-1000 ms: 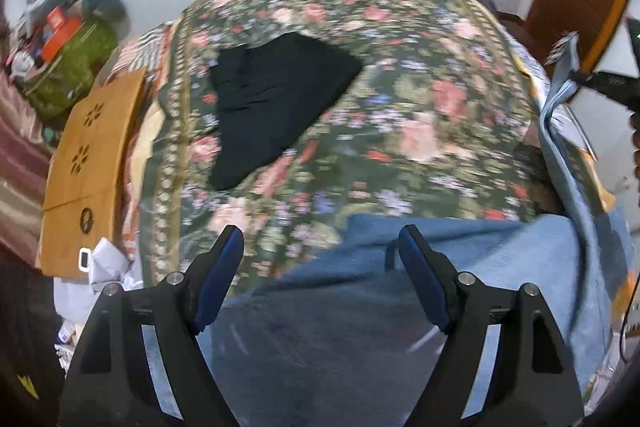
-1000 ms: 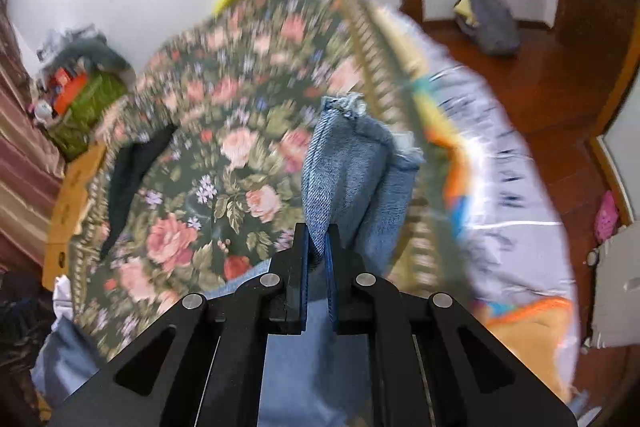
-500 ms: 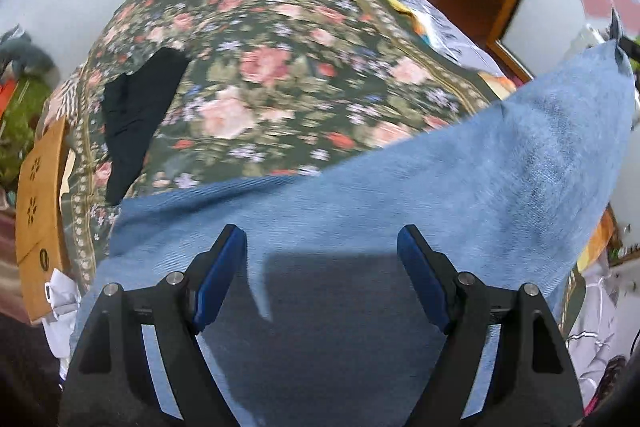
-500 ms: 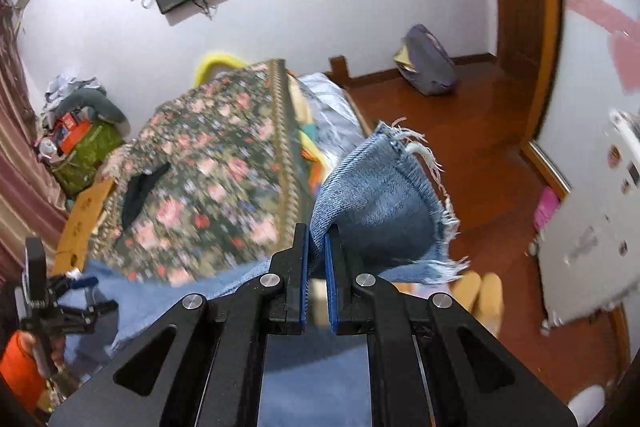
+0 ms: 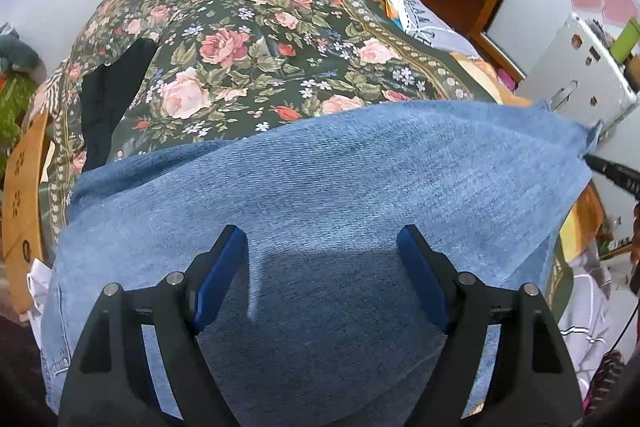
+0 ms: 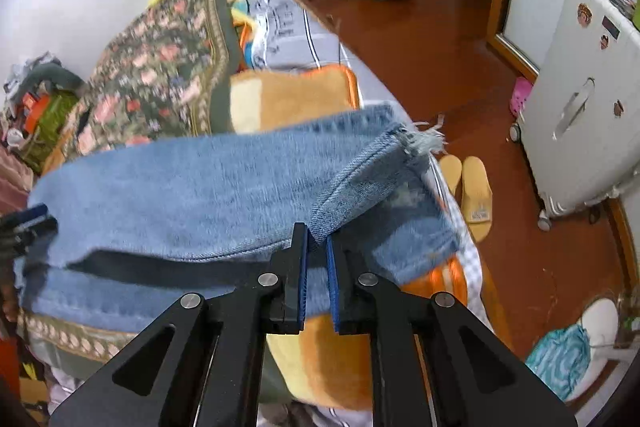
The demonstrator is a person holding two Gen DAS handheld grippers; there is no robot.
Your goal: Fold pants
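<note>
The blue denim pants (image 5: 320, 179) lie stretched across the near end of the bed. My left gripper (image 5: 322, 255) is open, its blue pads hovering just above the denim near the waist end. My right gripper (image 6: 317, 251) is shut on the pants (image 6: 200, 187) at the frayed hem (image 6: 424, 143) of the leg, holding that end out past the bed's right edge. The right gripper also shows at the far right of the left wrist view (image 5: 616, 173).
The bed carries a dark floral cover (image 5: 248, 39) with a black garment (image 5: 108, 95) on its left part. An orange blanket (image 6: 292, 95) lies under the pants. A white suitcase (image 6: 580, 107) and yellow slippers (image 6: 468, 187) stand on the wooden floor to the right.
My right gripper has pulled the pant leg out to the right, and the denim now lies spread flat across the bed. My left gripper stayed open over the denim.
</note>
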